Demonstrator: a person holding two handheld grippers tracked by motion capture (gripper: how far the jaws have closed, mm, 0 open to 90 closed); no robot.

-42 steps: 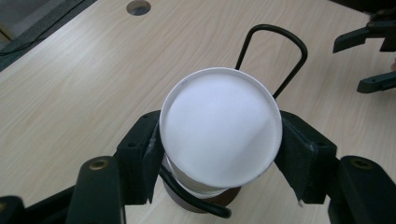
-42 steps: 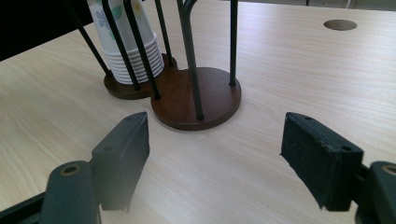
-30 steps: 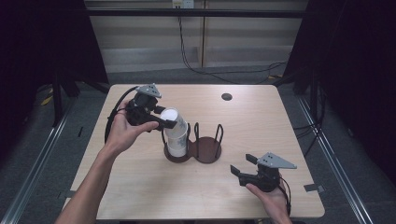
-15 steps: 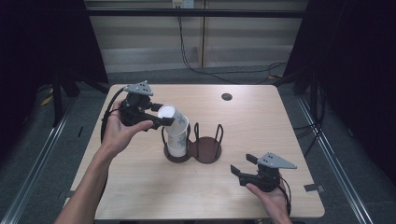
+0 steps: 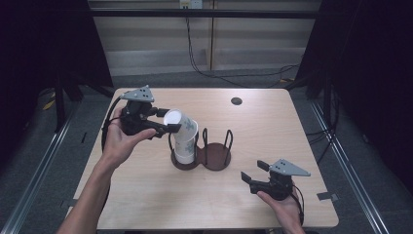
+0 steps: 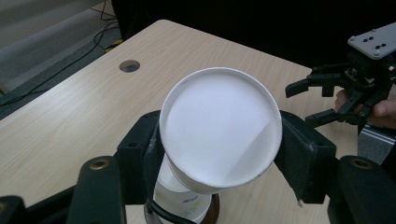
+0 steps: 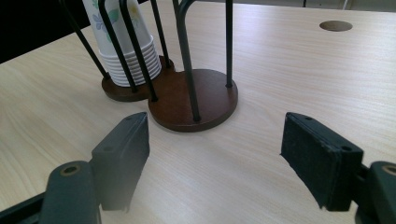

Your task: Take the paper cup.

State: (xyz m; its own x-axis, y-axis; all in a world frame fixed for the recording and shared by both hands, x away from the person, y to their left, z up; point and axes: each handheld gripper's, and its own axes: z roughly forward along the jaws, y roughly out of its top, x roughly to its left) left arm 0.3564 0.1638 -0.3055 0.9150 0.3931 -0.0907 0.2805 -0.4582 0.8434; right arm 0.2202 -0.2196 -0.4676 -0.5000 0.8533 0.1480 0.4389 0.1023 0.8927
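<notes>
A white paper cup point(image 5: 174, 119) point(image 6: 219, 126) is tilted to the left on top of a stack of upside-down flower-print cups point(image 5: 186, 146) point(image 7: 128, 51). My left gripper point(image 5: 173, 123) point(image 6: 219, 156) is shut on it, one pad on each side, and the cup's round white base faces its camera. The stack stands in the left ring of a dark wire cup holder point(image 5: 216, 158) point(image 7: 201, 100); the right ring holds nothing. My right gripper point(image 5: 253, 171) point(image 7: 215, 144) point(image 6: 299, 105) rests open near the table's front right, pointing at the holder with nothing between its pads.
The wooden table point(image 5: 272, 131) has a round cable hole point(image 5: 236, 101) point(image 7: 336, 25) at its back right. Dark floor, cables and rails surround it. The left forearm reaches in over the front left of the table.
My left gripper has shifted slightly to the left with the top cup, which now leans further off the stack. The right gripper has stayed where it was.
</notes>
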